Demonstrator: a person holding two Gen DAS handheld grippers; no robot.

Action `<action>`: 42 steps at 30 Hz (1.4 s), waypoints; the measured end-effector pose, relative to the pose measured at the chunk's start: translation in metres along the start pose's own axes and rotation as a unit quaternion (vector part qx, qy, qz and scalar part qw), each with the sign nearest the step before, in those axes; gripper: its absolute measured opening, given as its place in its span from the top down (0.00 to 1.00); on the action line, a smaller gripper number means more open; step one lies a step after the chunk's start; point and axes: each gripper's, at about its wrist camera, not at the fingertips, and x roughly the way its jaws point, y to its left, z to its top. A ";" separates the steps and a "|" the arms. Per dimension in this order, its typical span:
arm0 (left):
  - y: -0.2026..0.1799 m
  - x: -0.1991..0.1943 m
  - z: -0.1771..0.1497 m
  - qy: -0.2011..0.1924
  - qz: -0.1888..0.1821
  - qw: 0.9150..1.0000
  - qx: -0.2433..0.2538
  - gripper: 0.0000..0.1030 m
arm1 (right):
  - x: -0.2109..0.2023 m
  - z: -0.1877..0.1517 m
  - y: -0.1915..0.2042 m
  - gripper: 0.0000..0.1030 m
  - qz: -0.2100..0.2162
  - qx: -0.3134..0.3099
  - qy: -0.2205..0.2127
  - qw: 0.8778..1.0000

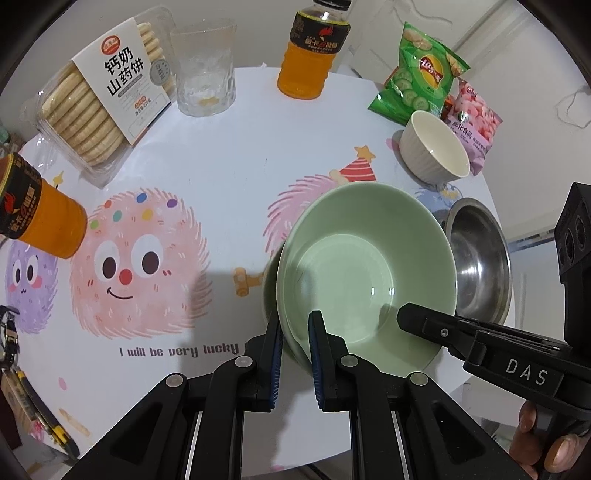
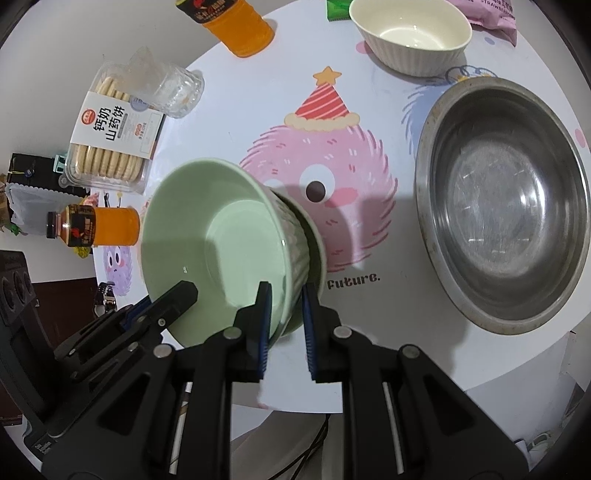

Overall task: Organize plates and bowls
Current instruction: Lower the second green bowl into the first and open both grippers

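Covering the round table [image 1: 229, 155] is a white cloth printed with fuzzy cartoon monsters. At its near edge the green bowl [image 1: 365, 273] is tilting, its rim pinched from two sides. The left gripper [image 1: 295, 354] is clamping the rim, one finger [image 1: 275, 354] outside and one inside the wall. The right gripper [image 2: 284, 325] is biting the rim the same way on the opposite side, fingers [image 2: 262, 325] closed on the ribbed wall. Just right of the right gripper, the steel bowl [image 2: 506, 199] is sitting flat on the cloth. Ahead of it, the white bowl [image 2: 410, 33] is standing near the far edge, beside a green chip bag [image 1: 417, 74] and a pink bag [image 1: 472, 122]. Farther left, a bottle [image 1: 314, 51], a glass [image 1: 203, 66] and a biscuit box [image 1: 107, 96] are lining the back, and another bottle [image 1: 37, 210] is lying at the left.
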 end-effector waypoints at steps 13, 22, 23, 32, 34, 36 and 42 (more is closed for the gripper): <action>0.005 0.011 -0.003 0.010 0.014 1.000 -0.007 0.87 | 0.013 0.001 0.005 0.81 -0.002 -0.006 0.016 1.000; 0.007 0.012 -0.004 0.020 0.009 0.999 -0.025 0.87 | 0.016 -0.001 0.004 0.73 0.017 0.014 0.031 0.999; 0.007 0.011 -0.004 0.019 0.010 0.999 -0.024 0.87 | 0.014 -0.001 0.004 0.70 0.019 0.017 0.032 0.999; 0.008 0.000 0.000 0.004 -0.011 0.999 -0.038 0.76 | 0.004 -0.001 0.003 0.47 0.027 0.032 0.034 0.999; 0.008 -0.004 0.003 -0.002 -0.013 0.999 -0.039 0.64 | 0.001 0.001 0.003 0.36 0.023 0.033 0.028 0.999; 0.009 -0.009 0.005 -0.010 -0.025 0.999 -0.041 0.40 | -0.003 0.001 0.002 0.29 0.019 0.035 0.020 0.999; 0.010 -0.018 0.010 -0.025 -0.027 0.999 -0.040 0.11 | -0.018 0.003 -0.005 0.13 0.032 0.061 -0.010 0.998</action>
